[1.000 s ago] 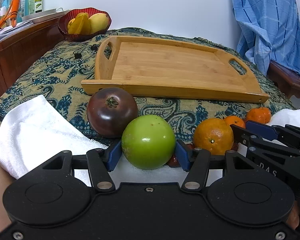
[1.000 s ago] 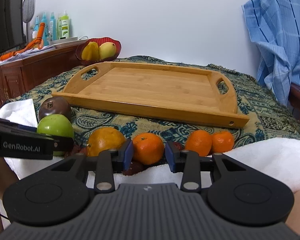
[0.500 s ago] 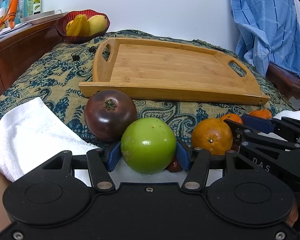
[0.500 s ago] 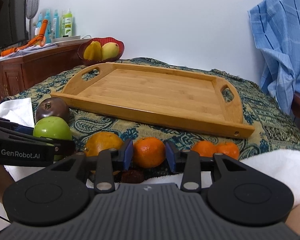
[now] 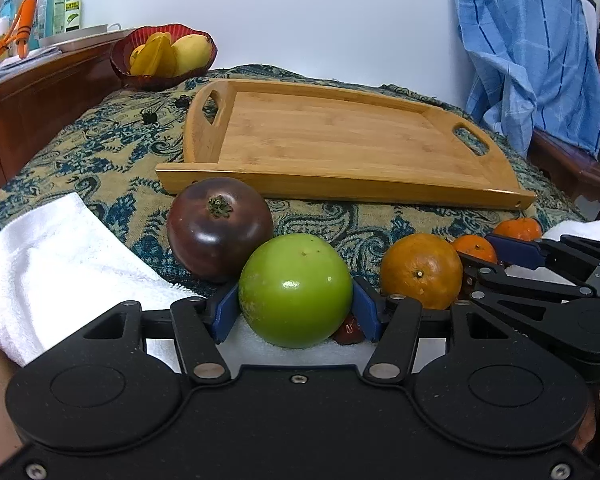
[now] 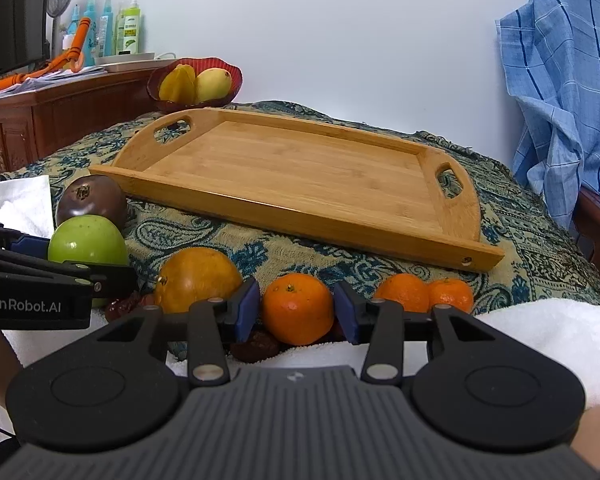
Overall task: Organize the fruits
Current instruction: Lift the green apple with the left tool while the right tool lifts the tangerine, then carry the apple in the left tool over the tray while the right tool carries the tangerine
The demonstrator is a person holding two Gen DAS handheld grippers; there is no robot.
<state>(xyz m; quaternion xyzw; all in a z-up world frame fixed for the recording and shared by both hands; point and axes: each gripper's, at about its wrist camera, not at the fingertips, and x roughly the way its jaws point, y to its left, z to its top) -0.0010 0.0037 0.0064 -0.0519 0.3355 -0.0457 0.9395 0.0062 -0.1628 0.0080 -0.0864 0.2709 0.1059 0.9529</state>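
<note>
Left wrist view. Left gripper (image 5: 296, 312) straddles the green fruit (image 5: 295, 290), which sits on the white towel (image 5: 56, 264); the blue pads look pressed to both its sides, so I read it as held. Dark purple fruit (image 5: 220, 229) sits just behind it, touching or nearly so. Large orange (image 5: 421, 270) lies to the right, beside the right gripper (image 5: 496, 258). Tray (image 5: 340, 184) lies empty beyond, on the patterned cloth (image 5: 80, 168).

Right wrist view. Here the right gripper's jaws are opening, with a tangerine (image 6: 298, 308) between them; small gaps show on both sides, so nothing is gripped.

Doing the step well, as I judge it: lift the green fruit straight up first, clear of the purple one, so it does not roll. Carry it over the tray's near rim and set it down away from the edge, leaving room for the rest. On the right, close the pads squarely across the tangerine's widest part before lifting.

Count, both views:
- green fruit: one
- purple fruit: one
- large orange: one
- tangerines: three
- small dark red fruits on the towel: several, partly hidden, number uncertain
- red bowl (image 6: 194, 80) at the back: at least two yellow fruits
- trays: one
</note>
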